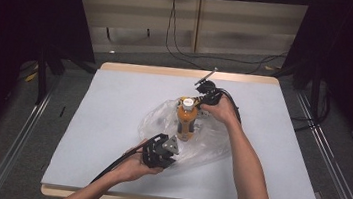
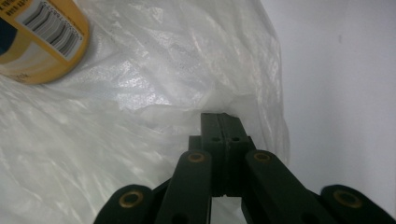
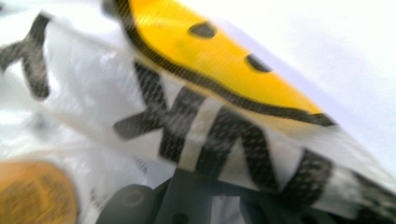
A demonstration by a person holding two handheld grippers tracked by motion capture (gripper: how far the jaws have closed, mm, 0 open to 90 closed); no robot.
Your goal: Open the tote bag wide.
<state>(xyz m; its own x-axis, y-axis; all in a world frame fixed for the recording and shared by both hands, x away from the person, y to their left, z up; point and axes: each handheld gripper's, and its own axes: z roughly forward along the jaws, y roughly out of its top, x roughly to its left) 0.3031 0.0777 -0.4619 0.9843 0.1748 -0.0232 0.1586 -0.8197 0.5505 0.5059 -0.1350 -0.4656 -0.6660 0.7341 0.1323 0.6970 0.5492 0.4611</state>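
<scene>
Left claw [image 2: 222, 122] pinches the bag [image 2: 140, 93] at frame centre; right claw's grip is hidden. Lift evenly, keeping the bottle [image 1: 186, 121] upright.

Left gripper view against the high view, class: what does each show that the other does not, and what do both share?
Left gripper view alone: the barcode on the bottle's label, and the left gripper with its jaws shut on a fold of the plastic bag. High view alone: the bottle's white cap, the right gripper and the table's wooden edge. Both: orange bottle, bag, grey tabletop.

Bottle [image 1: 187, 119] and bag [image 1: 157, 120] block table [image 1: 113, 107] centre.
</scene>
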